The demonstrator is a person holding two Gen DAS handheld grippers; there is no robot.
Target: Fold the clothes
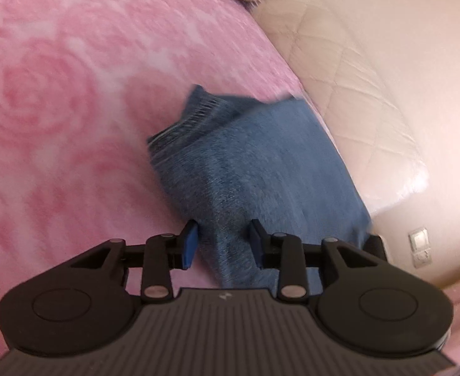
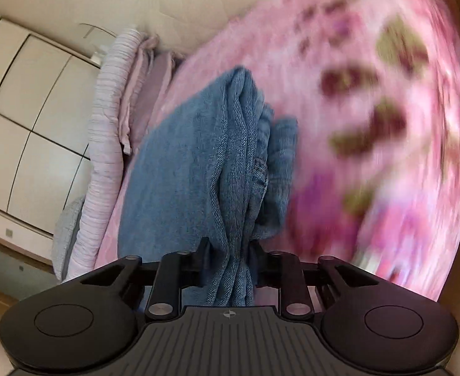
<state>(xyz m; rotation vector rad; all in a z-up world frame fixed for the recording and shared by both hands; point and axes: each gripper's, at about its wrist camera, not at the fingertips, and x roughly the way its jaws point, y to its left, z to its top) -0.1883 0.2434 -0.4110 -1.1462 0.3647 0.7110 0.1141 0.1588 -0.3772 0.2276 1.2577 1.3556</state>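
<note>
Your blue terry-cloth towel (image 1: 261, 169), thick and nubbly, lies bunched in several soft layers on the bed, over a pink fleece blanket printed with large pale roses (image 1: 57, 100). A ribbed woven band shows along the towel's far edge.

Your left gripper (image 1: 223, 244), black with blue rubber pads, stands partly spread around a fold of the towel at its near end. The left pad sits just beside the cloth; whether the right pad presses on it you cannot tell from this view.

Your right gripper (image 2: 230, 263) pinches a gathered bundle of the towel's folded edges, which narrow sharply between the black fingers.

Beyond the towel, toward the head of the bed, sit striped pale pink pillows (image 2: 110, 119) and lilac folded bedding. Beside the towel on its right in the left wrist view runs a cream quilted headboard with diamond stitching (image 1: 355, 94). A white paneled wardrobe (image 2: 35, 100) stands behind the pillows, and a white wall switch (image 1: 419, 239) is below the headboard. No writing can be read.
</note>
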